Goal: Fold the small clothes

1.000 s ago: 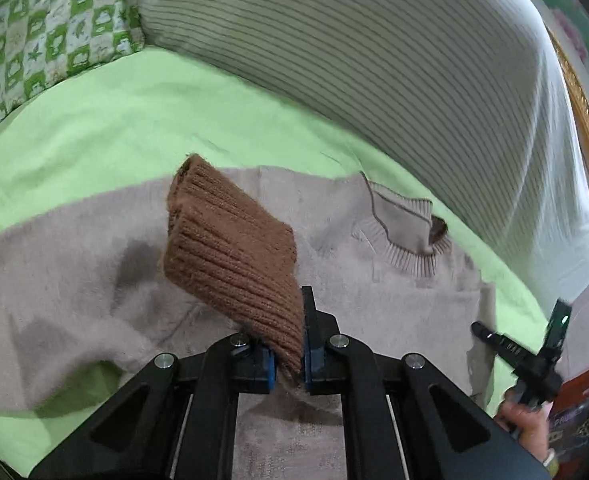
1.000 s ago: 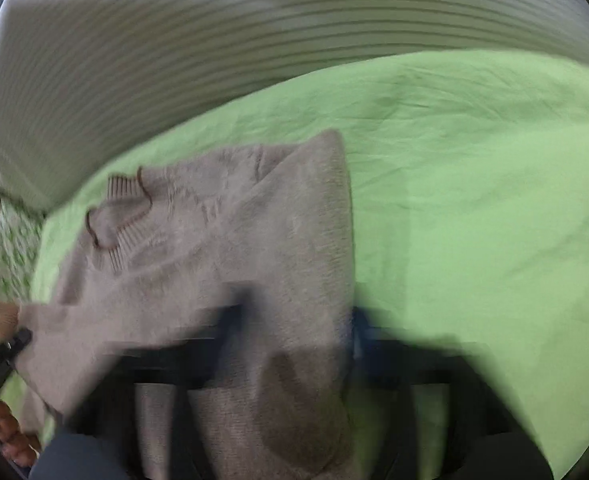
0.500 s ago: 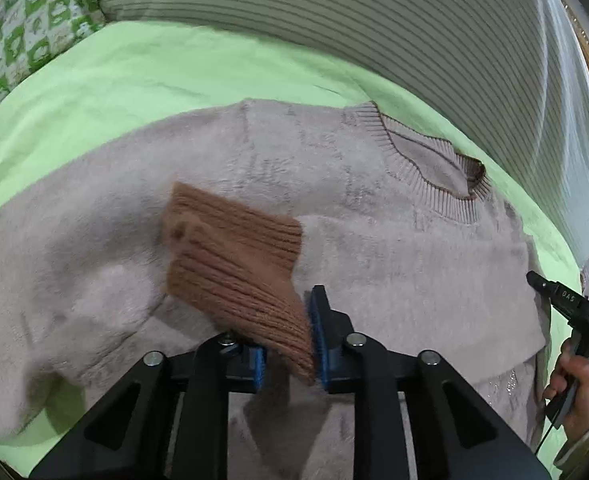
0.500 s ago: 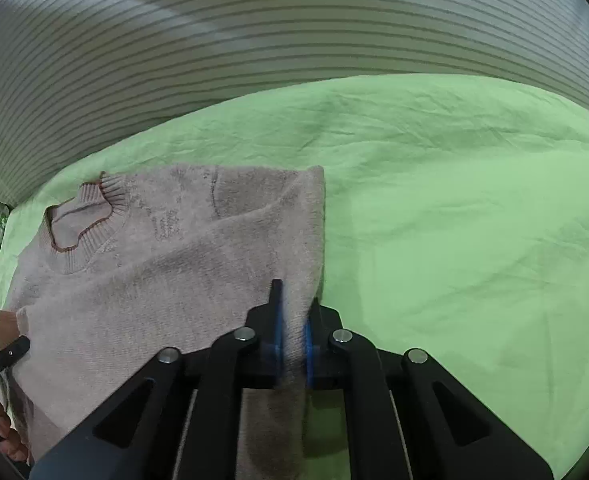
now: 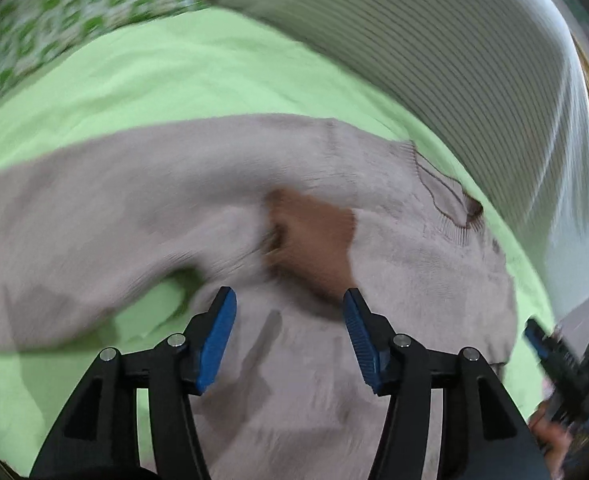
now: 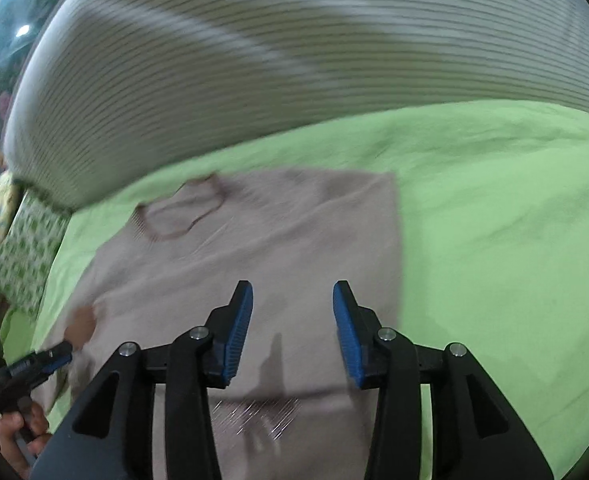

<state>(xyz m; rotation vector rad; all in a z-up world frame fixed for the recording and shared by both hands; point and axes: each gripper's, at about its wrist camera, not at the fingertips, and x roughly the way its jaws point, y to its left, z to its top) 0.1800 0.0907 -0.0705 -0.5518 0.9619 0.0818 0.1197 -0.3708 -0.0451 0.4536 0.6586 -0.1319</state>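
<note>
A small beige knit sweater [image 5: 374,240] lies on the green sheet [image 5: 174,80], also in the right wrist view [image 6: 274,248]. Its left sleeve is folded across the body, and the brown ribbed cuff [image 5: 314,240] lies on the chest, blurred. The neck opening [image 6: 182,212] points toward the striped bedding. My left gripper [image 5: 290,328] is open and empty just short of the cuff. My right gripper [image 6: 292,324] is open and empty above the sweater's right side, whose edge is folded straight. The left gripper also shows at the right wrist view's left edge [image 6: 50,360].
Striped grey-white bedding [image 6: 294,60] rises along the far side. A green-and-white patterned pillow [image 5: 74,12] lies at the far left. The green sheet [image 6: 514,240] stretches to the right of the sweater. The other hand's gripper [image 5: 566,364] shows at the left wrist view's right edge.
Both grippers have opened. The left one let go of the brown cuff, which now lies on the sweater. The right one let go of the sweater's right edge. Both views blur from motion.
</note>
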